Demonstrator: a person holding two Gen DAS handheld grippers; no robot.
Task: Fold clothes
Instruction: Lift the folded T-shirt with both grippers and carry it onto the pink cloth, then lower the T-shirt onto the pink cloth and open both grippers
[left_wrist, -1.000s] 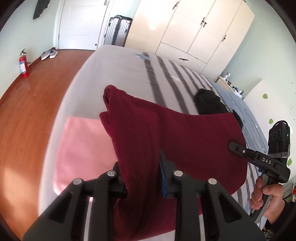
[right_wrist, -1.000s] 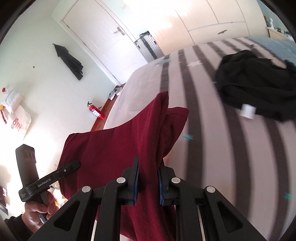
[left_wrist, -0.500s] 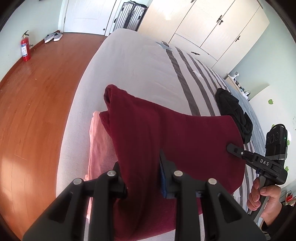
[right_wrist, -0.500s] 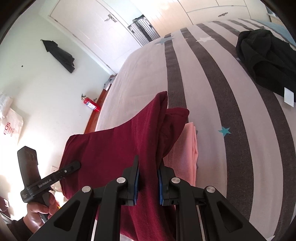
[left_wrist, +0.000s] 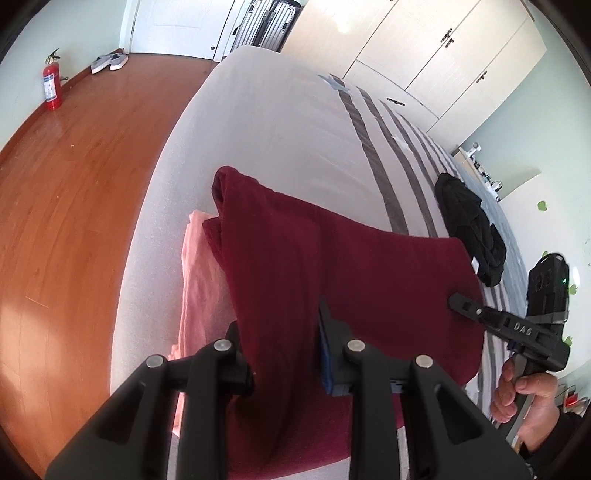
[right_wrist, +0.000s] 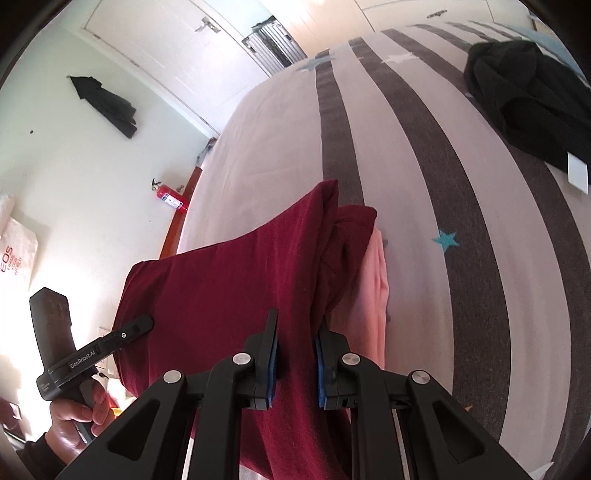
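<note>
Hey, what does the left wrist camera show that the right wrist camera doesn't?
Only the left wrist view shows the pair of shoes on the wooden floor and the right gripper from the side, with the hand holding it.

Only the right wrist view shows the dark garment hanging on the wall, the teal star on the bedspread and the left gripper from the side.

Both show the maroon garment clamped in both grippers, the pink garment beneath it, the black clothing, the fire extinguisher and the suitcase.

Both wrist views look steeply down, close over the same bed (left_wrist: 266, 122).
</note>
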